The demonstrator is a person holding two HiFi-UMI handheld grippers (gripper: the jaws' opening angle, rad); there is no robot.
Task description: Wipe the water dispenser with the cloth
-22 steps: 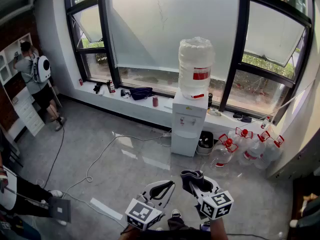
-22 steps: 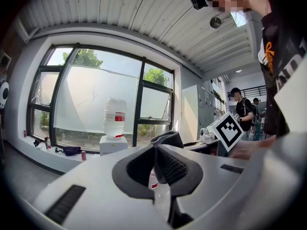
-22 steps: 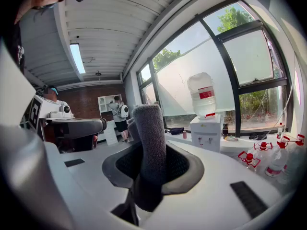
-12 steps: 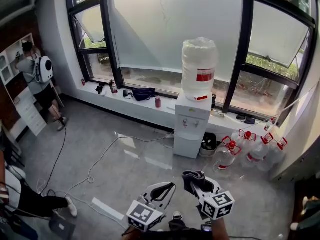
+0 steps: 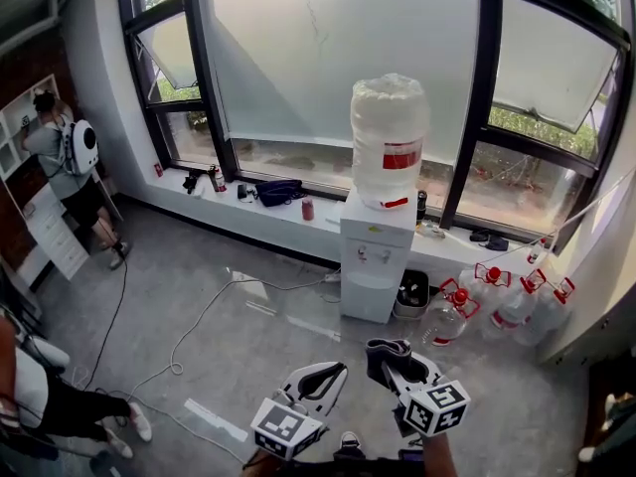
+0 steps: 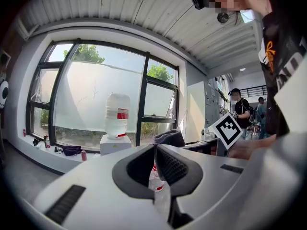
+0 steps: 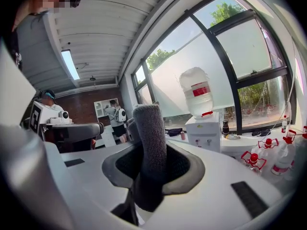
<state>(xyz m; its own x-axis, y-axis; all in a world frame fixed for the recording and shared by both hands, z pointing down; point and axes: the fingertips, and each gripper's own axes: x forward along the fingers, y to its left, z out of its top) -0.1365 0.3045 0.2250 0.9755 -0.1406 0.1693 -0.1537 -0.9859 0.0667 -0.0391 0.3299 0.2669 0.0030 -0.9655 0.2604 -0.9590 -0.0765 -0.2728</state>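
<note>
Cloth (image 7: 149, 128) partly hidden between clamping jaws.

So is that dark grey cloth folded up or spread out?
Folded up. The dark grey cloth stands as a thick wad, pinched between the jaws of the right gripper.

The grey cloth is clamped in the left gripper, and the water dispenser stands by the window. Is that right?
Not quite: the cloth is clamped in the right gripper, as the right gripper view shows. The left gripper is shut on nothing. The water dispenser does stand by the window.
</note>
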